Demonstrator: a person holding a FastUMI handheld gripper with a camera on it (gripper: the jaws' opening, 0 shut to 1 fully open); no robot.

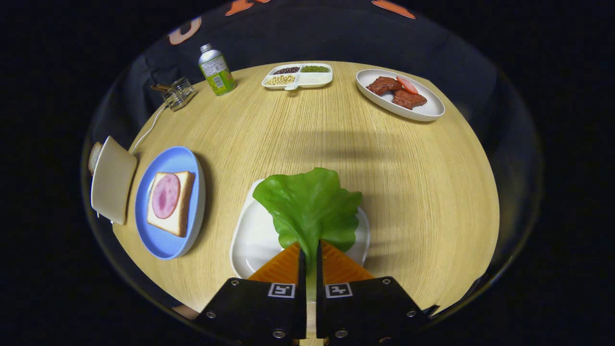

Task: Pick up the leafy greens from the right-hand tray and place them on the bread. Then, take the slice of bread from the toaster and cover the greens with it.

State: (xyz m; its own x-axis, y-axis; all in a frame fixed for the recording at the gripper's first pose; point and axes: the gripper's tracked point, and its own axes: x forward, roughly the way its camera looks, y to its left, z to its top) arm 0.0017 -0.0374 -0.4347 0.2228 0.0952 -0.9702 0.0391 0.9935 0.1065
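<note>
Tongs [310, 257] pinching the stem of the lettuce leaf [310, 206], lower centre, over its white tray [250, 235]. Remaining: laying it on the ham-topped bread [170, 203], left; toaster [111, 179] slice still unfetched.

leaf [310, 206] hides part of white tray [250, 235]; toaster [113, 180] hides most of its bread slice [94, 157].

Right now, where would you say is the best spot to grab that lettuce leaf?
By its narrow stem end, from the near side. The lettuce leaf fans wide over the white tray but tapers toward the gripper, whose fingers are already closed on that thin end.
</note>
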